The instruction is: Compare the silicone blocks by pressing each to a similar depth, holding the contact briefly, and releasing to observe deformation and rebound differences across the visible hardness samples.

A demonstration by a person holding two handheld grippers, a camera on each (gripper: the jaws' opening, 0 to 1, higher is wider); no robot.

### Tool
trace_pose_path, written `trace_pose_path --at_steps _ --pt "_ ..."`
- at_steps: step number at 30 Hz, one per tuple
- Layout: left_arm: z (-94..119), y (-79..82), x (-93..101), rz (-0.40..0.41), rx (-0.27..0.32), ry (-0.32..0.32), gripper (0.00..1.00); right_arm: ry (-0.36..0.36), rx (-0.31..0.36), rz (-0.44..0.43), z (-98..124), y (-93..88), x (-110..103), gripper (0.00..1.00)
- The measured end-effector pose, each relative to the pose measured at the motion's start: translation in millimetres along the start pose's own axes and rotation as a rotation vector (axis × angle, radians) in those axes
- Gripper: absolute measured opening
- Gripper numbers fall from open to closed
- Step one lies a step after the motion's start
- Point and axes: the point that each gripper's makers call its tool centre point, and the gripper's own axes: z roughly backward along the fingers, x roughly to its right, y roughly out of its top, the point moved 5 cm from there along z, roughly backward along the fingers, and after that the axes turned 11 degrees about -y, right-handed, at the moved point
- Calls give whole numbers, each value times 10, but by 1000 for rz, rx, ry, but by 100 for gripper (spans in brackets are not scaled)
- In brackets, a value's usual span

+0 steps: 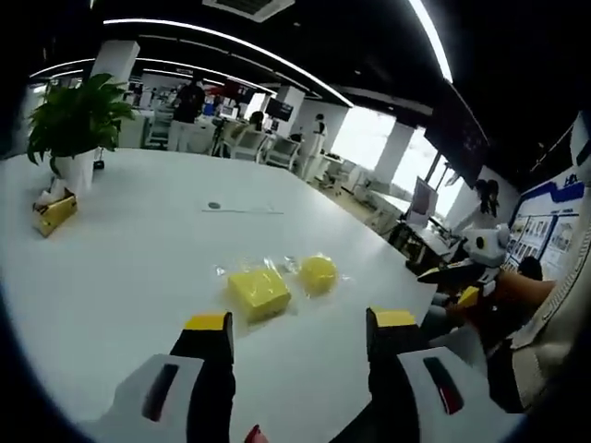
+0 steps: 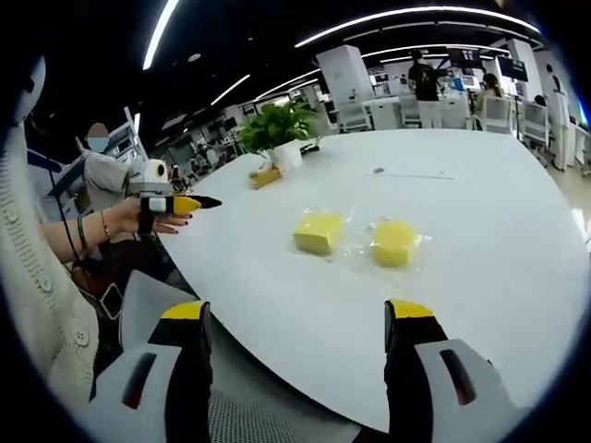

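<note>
- Left gripper: jaws spread wide, nothing between them, hovering above the near part of the white tabletop.
- Right gripper: jaws also wide apart and empty, hanging at the tabletop's near edge.
- Yellow square silicone block in clear wrap: lies flat on the tabletop just ahead of the left gripper's jaws, apart from them. In the right gripper view it is the left one of the pair.
- Yellow rounded silicone block in clear wrap: just beside the square one, close but whether the wraps touch I cannot tell. In the right gripper view it sits on the right.
- Neither gripper touches either block.
- Green potted plant in a white pot: at the far end of the tabletop, a small yellow object beside it.
- Person's hand comes in from the left in the right gripper view, holding the other gripper off the tabletop's edge.
</note>
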Motion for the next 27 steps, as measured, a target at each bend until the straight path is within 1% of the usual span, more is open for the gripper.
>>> trace_pose_path --at_steps 1,3,7,10,11,13,17,21,27 --pt "-30 22 -55 12 12 0 60 -2 -3 -1 -15 1 14 71" --pt "-85 42 -145 15 14 5 61 -7 -8 -5 -42 2 45 72" --pt "-204 67 -237 37 15 -2 61 -10 -19 -11 -84 6 82 71" --pt "-309 75 -352 52 13 -5 60 -11 -38 -13 -130 -4 112 71" --pt "-334 74 -376 49 8 -5 58 -11 -44 -16 -142 -8 121 71" --pt "-376 74 -441 21 -6 17 55 -12 -51 -17 -165 -13 135 71" --pt "-511 104 -522 54 18 8 58 -12 -69 -19 -215 -13 164 71" --pt "-629 137 -630 59 21 9 57 -13 -85 -18 -262 -3 200 71" --pt "-819 167 -836 93 29 0 57 -17 -114 -13 -326 -7 254 71"
